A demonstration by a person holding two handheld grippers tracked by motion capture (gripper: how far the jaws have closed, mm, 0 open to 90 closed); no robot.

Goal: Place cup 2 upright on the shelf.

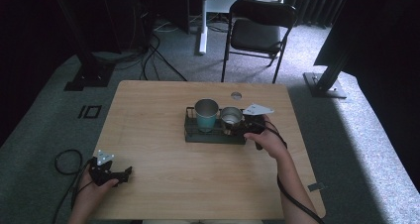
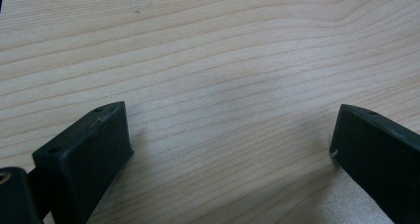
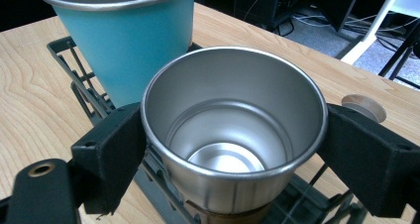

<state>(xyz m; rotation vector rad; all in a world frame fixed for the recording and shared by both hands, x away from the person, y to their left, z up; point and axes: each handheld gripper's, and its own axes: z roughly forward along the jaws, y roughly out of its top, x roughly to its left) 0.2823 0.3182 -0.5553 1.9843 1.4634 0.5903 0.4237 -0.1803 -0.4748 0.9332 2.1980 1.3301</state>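
My right gripper sits with its two black jaws pressed against opposite sides of the steel cup, one jaw at lower left and the other at lower right of the right gripper view, pinching the cup just under its rim. The cup stands upright and open, its bare shiny bottom visible in the centre of the frame. In the high view the right gripper lies right of centre, with my right hand behind it and the grey three-cornered plate above it.

The steel cup stands in the right half of a dark wire rack at the middle of the high view. Just beside it, in the rack's left half, is a teal cup, also upright; in the right gripper view the teal cup fills the upper left, close behind the steel one, though I cannot tell if they touch.

My left gripper has its jaws spread wide with nothing between them, resting low over the bare wooden table. In the high view the left gripper is at the lower left, well apart from the rack.
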